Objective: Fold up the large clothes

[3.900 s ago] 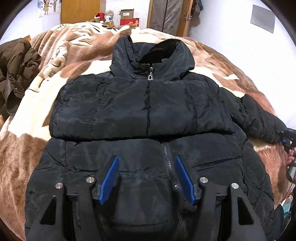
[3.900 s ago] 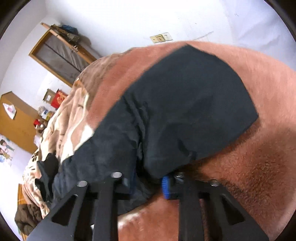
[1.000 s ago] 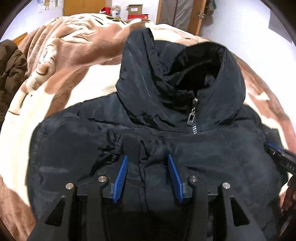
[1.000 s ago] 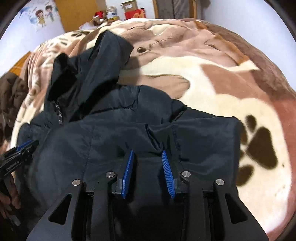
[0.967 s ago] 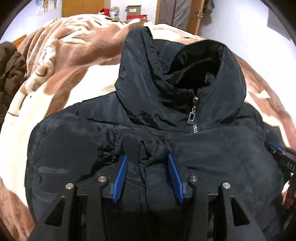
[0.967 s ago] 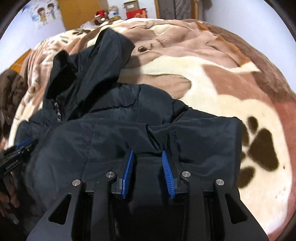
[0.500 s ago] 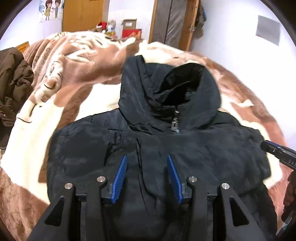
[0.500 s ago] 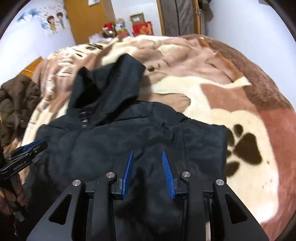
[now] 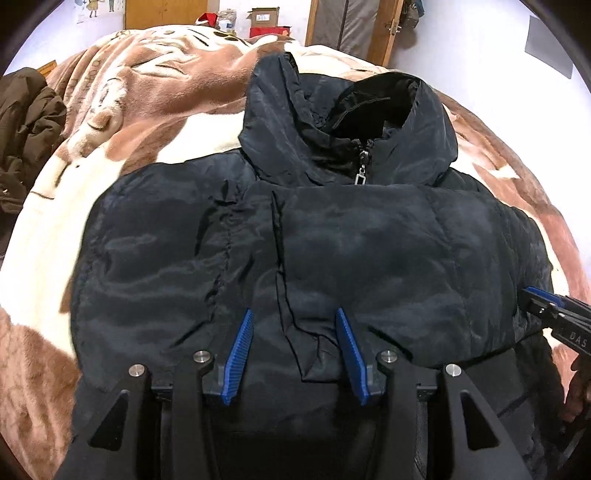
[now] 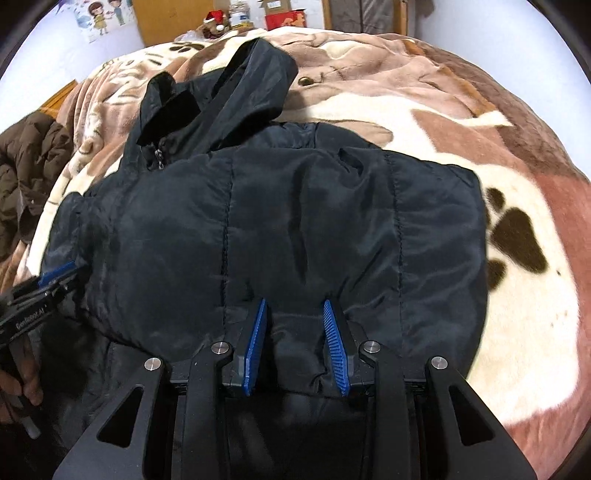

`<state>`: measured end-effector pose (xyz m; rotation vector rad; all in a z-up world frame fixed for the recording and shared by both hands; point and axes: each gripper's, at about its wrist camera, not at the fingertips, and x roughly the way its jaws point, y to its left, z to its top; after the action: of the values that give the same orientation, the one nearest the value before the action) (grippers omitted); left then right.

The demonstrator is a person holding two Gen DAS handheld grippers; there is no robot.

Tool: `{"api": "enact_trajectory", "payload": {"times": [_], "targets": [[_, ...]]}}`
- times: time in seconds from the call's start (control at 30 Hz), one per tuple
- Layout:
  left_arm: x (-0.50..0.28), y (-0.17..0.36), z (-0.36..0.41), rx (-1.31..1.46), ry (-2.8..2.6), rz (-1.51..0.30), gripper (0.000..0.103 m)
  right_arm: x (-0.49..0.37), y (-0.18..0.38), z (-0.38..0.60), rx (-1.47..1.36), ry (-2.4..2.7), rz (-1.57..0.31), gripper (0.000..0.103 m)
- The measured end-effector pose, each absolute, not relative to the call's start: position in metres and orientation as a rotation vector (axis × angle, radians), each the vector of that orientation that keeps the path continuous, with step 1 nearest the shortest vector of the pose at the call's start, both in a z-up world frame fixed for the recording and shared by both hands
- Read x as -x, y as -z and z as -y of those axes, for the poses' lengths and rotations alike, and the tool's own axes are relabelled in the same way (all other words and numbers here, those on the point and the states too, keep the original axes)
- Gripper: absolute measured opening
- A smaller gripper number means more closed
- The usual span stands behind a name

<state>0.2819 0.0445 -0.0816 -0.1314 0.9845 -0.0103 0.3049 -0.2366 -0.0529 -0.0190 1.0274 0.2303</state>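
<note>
A black hooded puffer jacket [image 9: 369, 251] lies front up on the bed, its sleeves folded in across the chest and its hood [image 9: 347, 122] toward the far side. It also shows in the right wrist view [image 10: 295, 221]. My left gripper [image 9: 293, 328] is open just above the folded sleeves at the jacket's middle, nothing between its blue pads. My right gripper [image 10: 293, 314] is open just above the jacket's right part, also empty. Each gripper shows at the edge of the other's view: the right one [image 9: 554, 317], the left one [image 10: 40, 291].
A brown and cream paw-print blanket [image 10: 480, 147] covers the bed. A brown coat [image 9: 26, 122] lies heaped at the bed's left edge. A wooden cupboard, boxes and a door [image 9: 354, 26] stand beyond the far side.
Both grippers have let go of the sleeve fabric and pulled back and up from the jacket. The sleeves now lie folded across the chest.
</note>
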Motion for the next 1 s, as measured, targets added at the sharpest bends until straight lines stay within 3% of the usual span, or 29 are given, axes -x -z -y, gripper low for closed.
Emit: {"api": "enact_trajectory", "payload": {"times": [0.4,0.57,1.0], "targets": [[-0.161,0.02,-0.036,0.176,0.053,-0.923,0.049,-0.182,-0.016,0.229,-0.107,-0.254,-0.876,0.033],[-0.116,0.003,-0.036,0.192,0.068,-0.891,0.049,-0.143,-0.028,0.22,-0.12,-0.287,-0.841,0.045],[-0.088,-0.025,-0.045,0.228,0.073,-0.843,0.054,-0.125,-0.041,0.208,-0.09,-0.314,-0.791,0.046]]}}
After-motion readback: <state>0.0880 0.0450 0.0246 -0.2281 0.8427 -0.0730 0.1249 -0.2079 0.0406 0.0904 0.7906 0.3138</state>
